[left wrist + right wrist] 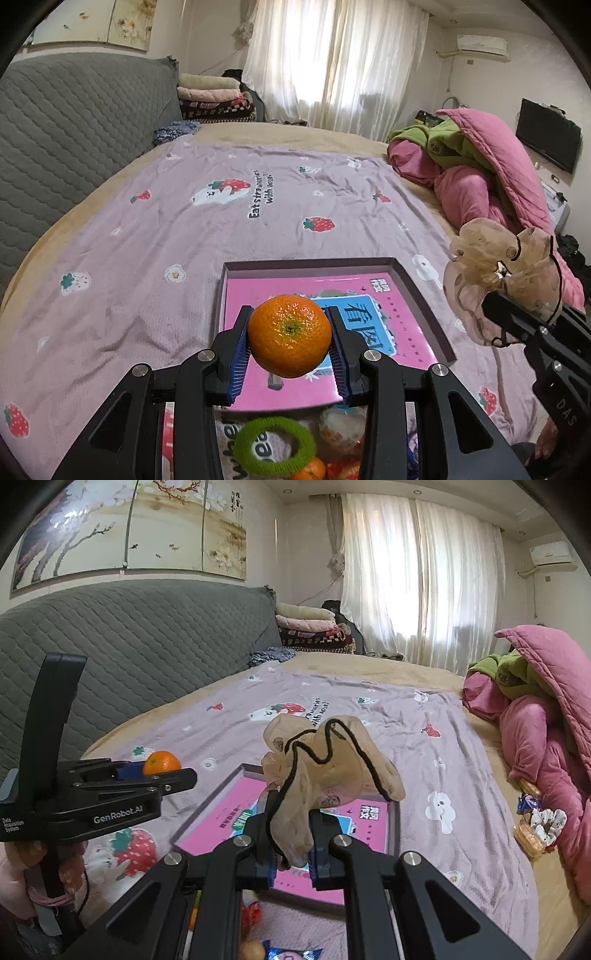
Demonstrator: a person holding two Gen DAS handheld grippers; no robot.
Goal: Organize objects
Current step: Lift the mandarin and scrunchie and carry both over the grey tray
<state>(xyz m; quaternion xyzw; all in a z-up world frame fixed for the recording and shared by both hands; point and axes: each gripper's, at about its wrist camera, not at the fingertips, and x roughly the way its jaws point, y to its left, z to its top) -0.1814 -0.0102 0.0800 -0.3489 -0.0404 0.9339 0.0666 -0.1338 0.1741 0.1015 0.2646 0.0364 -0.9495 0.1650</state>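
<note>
Your left gripper [162, 775], marked "GenRobot.AI", is clamping the orange [289, 335] between its blue pads, above the pink tray [424, 291]. Your right gripper [291, 853] is pinching the beige scrunchie [328, 764] tight over that tray. The bedspread [147, 240] is reading "Eat strawberries".

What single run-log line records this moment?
left gripper: shut on orange | right gripper: shut on beige scrunchie | both above pink tray | nothing placed yet
</note>
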